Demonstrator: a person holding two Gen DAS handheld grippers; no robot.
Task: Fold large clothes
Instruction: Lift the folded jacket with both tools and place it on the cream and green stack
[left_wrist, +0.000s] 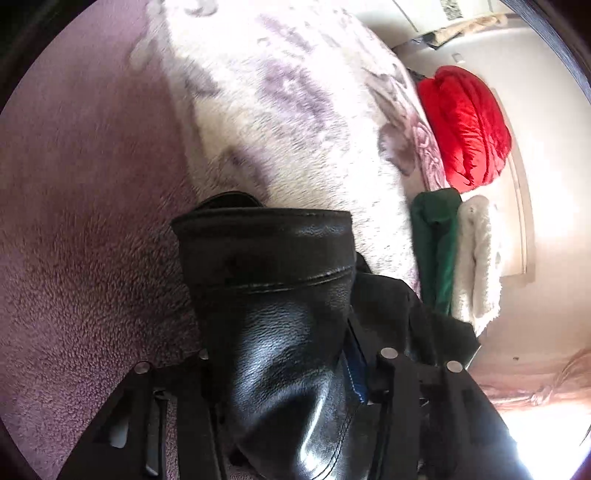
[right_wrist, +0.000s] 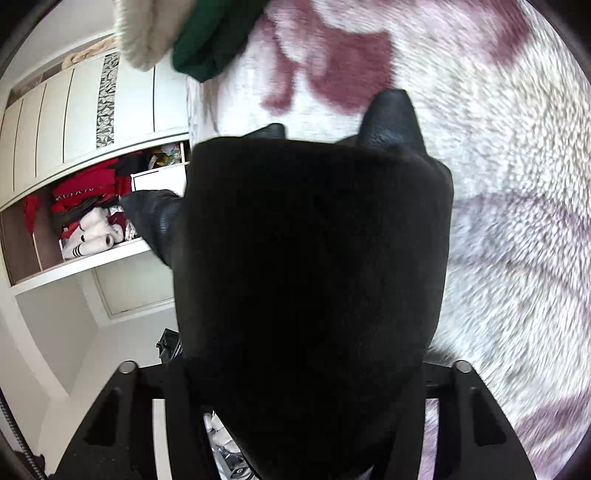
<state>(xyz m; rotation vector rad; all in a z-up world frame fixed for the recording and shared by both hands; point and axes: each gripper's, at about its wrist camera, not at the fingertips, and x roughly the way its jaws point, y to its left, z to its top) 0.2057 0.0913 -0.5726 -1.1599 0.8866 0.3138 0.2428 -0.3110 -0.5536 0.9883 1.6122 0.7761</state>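
Observation:
A black leather jacket (left_wrist: 273, 295) hangs over a fleecy bed cover that is pink (left_wrist: 74, 221) and white with mauve flowers (left_wrist: 277, 110). My left gripper (left_wrist: 291, 354) is shut on a stitched cuff or hem of the jacket, and the leather fills the gap between its fingers. In the right wrist view the jacket's dark inner side (right_wrist: 314, 258) bulges up between the fingers of my right gripper (right_wrist: 295, 365), which is shut on it. A leather corner (right_wrist: 391, 118) sticks out past it. The fabric hides the fingertips of both grippers.
At the bed's far edge lie a red puffy garment (left_wrist: 465, 125), a folded green cloth (left_wrist: 436, 236) and a white fluffy one (left_wrist: 476, 258). Beside the bed stands a white wardrobe (right_wrist: 74, 129), with an open shelf (right_wrist: 92, 214) full of clothes.

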